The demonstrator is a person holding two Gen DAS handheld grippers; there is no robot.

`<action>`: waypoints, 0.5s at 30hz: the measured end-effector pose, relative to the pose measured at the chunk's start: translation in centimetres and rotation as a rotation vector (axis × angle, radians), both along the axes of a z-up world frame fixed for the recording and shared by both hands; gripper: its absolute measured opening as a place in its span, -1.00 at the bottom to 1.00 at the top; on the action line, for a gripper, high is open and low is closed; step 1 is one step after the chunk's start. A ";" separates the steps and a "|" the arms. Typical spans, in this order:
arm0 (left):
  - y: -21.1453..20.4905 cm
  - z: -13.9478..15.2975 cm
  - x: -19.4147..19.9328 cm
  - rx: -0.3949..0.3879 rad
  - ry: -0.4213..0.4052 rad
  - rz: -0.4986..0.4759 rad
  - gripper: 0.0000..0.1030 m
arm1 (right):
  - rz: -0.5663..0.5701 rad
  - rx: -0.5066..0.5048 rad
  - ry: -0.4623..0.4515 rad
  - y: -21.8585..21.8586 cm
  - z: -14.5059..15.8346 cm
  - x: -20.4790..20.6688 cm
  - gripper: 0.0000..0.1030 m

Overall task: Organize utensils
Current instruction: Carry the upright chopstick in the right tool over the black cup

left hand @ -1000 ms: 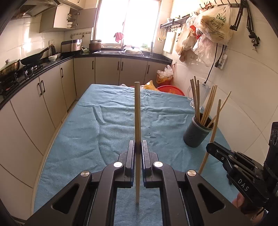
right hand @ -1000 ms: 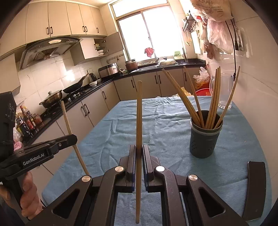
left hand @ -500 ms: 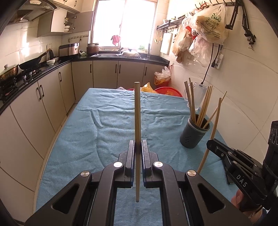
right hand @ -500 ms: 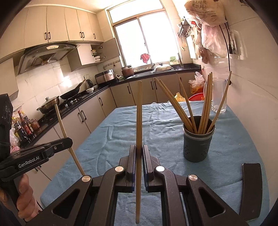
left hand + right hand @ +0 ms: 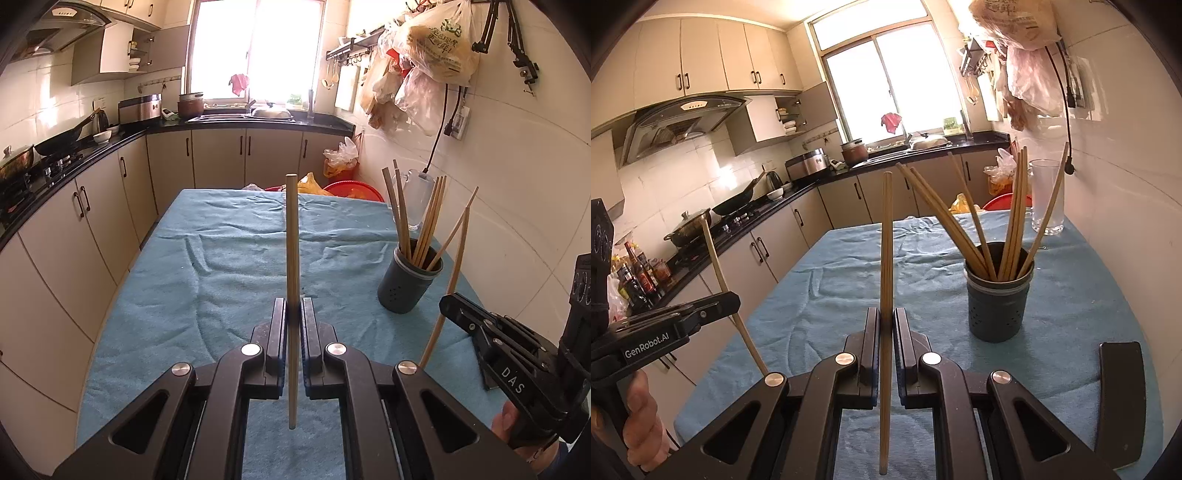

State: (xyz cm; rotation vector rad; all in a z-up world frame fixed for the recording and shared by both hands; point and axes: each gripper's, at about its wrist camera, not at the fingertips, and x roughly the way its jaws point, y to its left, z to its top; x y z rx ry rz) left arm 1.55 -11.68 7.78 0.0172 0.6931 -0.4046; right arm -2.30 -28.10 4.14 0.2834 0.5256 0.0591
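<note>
My left gripper (image 5: 293, 308) is shut on a wooden chopstick (image 5: 291, 240) that stands upright above the blue cloth. My right gripper (image 5: 885, 317) is shut on a second chopstick (image 5: 886, 236), also upright. A dark grey holder (image 5: 408, 284) with several chopsticks stands on the table's right side; it also shows in the right wrist view (image 5: 997, 299). The right gripper (image 5: 448, 301) appears at the right of the left view, near the holder, its chopstick (image 5: 456, 258) tilted. The left gripper (image 5: 733, 299) appears at the left of the right view.
A table covered in blue cloth (image 5: 229, 266) fills the middle. A clear glass (image 5: 1047, 195) stands by the wall behind the holder. A flat black object (image 5: 1119, 398) lies on the cloth at right. Kitchen counters (image 5: 74, 158) run along the left and far side.
Both grippers have drawn back from the holder and the table's far end, each still gripping its chopstick. The holder looks smaller and farther in both views.
</note>
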 end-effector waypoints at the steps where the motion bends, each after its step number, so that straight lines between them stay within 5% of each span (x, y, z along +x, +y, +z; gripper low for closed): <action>1: -0.1 0.0 0.1 0.000 0.001 -0.001 -0.88 | -0.002 0.004 0.000 -0.2 0.0 0.0 -0.85; 15: -3.2 2.1 0.9 -0.003 -0.013 -0.061 -0.88 | -0.080 0.031 -0.042 -4.2 1.6 -0.9 -0.85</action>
